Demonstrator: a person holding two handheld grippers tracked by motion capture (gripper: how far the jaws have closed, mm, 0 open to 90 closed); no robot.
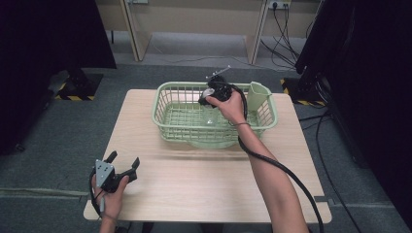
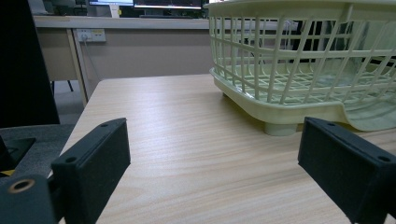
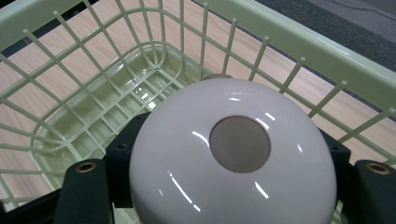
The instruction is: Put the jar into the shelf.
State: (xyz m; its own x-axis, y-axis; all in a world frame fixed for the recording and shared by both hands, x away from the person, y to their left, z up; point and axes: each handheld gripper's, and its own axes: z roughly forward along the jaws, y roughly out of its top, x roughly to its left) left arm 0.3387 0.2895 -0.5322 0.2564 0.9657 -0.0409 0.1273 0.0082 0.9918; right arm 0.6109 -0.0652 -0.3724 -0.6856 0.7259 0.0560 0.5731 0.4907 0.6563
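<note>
Over the far half of the wooden table (image 1: 194,189), a pale green basket (image 1: 167,116) is seen standing, and the right gripper (image 1: 210,96) is held above its inside, toward the far right part. A white bowl (image 3: 233,154) is gripped between the jaws of this gripper: in the right gripper view it is seen upside down, its glossy rounded underside and the dull grey ring of its foot turned toward the camera, with a black jaw pressed against each side. Below the bowl, the basket's grid floor and barred walls are seen, with the wood showing through the bars. In the high view only a small white patch of the bowl (image 1: 209,91) can be made out at the gripper's tip, above the level of the basket's rim.

At the near left corner of the table, the left gripper (image 1: 124,162) is held low in the left hand (image 1: 112,196), well apart from the basket. Its jaws are spread wide, and nothing is held between them; in the left gripper view, bare tabletop is seen between the two black pads (image 2: 93,163), with the basket's near corner beyond.
</note>
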